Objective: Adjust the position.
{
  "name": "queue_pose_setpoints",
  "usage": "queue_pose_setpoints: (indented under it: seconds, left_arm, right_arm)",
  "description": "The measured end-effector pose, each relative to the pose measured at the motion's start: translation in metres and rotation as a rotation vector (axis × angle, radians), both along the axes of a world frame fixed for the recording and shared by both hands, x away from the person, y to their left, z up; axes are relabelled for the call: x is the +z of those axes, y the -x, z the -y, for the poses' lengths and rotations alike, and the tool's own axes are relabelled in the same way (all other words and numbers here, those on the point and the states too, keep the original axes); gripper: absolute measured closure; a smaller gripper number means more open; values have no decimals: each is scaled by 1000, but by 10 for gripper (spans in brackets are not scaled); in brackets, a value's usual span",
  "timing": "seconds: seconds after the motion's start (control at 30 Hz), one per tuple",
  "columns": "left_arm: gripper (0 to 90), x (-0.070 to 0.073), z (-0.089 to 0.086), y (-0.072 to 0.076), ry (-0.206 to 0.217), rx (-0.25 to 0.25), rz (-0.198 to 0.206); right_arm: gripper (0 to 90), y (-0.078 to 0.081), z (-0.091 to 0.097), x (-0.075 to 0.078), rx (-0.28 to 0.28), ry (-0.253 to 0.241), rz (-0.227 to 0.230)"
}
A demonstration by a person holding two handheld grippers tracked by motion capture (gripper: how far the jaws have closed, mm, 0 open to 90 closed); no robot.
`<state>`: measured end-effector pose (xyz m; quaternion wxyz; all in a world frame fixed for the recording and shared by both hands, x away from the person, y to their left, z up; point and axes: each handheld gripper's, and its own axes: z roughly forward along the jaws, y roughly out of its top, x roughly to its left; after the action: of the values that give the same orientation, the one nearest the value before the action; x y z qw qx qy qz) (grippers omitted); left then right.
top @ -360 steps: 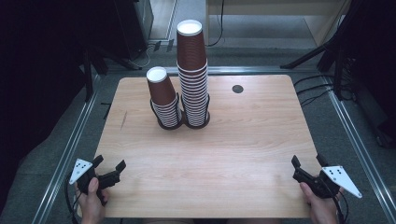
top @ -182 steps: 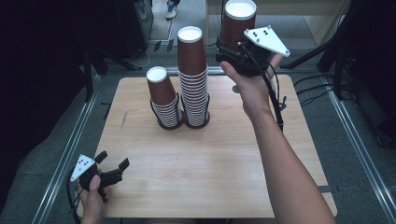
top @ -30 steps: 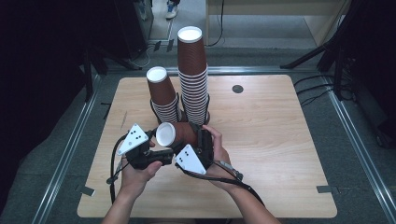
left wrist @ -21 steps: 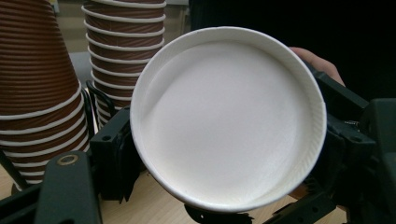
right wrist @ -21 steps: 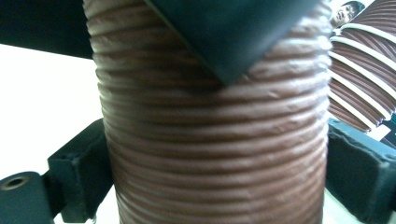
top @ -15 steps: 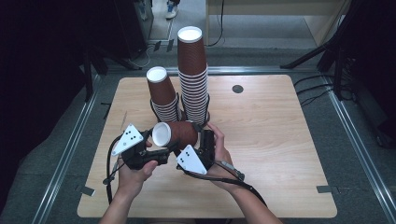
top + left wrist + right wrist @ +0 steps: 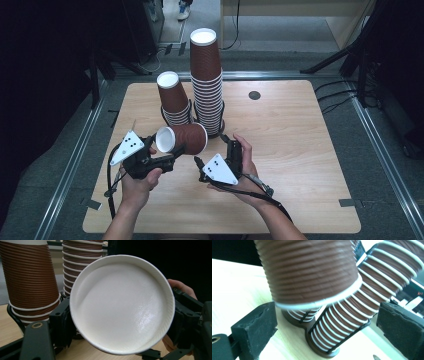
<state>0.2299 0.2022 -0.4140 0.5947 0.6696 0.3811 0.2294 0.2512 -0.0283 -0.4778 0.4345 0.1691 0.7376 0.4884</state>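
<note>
Near the high view's centre, the left hand-held gripper [image 7: 172, 152] clenched the ribbed brown paper cup [image 7: 182, 139] sideways above the wooden tabletop [image 7: 300, 150], so the released right hand-held gripper [image 7: 212, 150] could back off.

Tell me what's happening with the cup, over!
Left gripper shut on cup, held sideways. Right gripper open, let go. Cup stacks close behind.

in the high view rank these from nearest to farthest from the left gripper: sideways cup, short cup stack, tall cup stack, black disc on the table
1. sideways cup, held in the left gripper
2. short cup stack, just behind
3. tall cup stack, behind and to the right
4. black disc, far right rear
</note>
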Motion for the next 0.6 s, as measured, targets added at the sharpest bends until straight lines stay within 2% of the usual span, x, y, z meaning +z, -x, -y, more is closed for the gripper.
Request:
queue_pose_setpoints:
  seconds: [0.2, 0.33, 0.37, 0.4, 0.43, 0.47, 0.53, 0.57, 0.6]
  left_arm:
    - [225, -1, 2, -1, -4, -2, 0]
    - [225, -1, 2, -1, -8, 0, 2]
    - [225, -1, 2, -1, -8, 0, 2]
    - [225, -1, 2, 0, -6, 1, 4]
    - [225, -1, 2, 0, -6, 1, 4]
    - [225, 0, 1, 0, -6, 4, 7]
    - [225, -1, 0, 0, -6, 7, 5]
    - [225, -1, 0, 0, -6, 7, 5]
    - [225, -1, -1, 0, -7, 9, 3]
  right_arm:
    - [54, 3, 12, 5, 14, -129, -96]
    - [94, 3, 19, 9, 46, -290, -242]
    - [94, 3, 19, 9, 46, -290, -242]
    - [100, 2, 22, 11, 51, -370, -323]
    - [100, 2, 22, 11, 51, -370, -323]
    - [112, 0, 25, 12, 50, -441, -400]
    - [127, 1, 25, 14, 45, -485, -454]
    - [127, 1, 25, 14, 45, -485, -454]
    - [132, 2, 27, 15, 54, -530, -506]
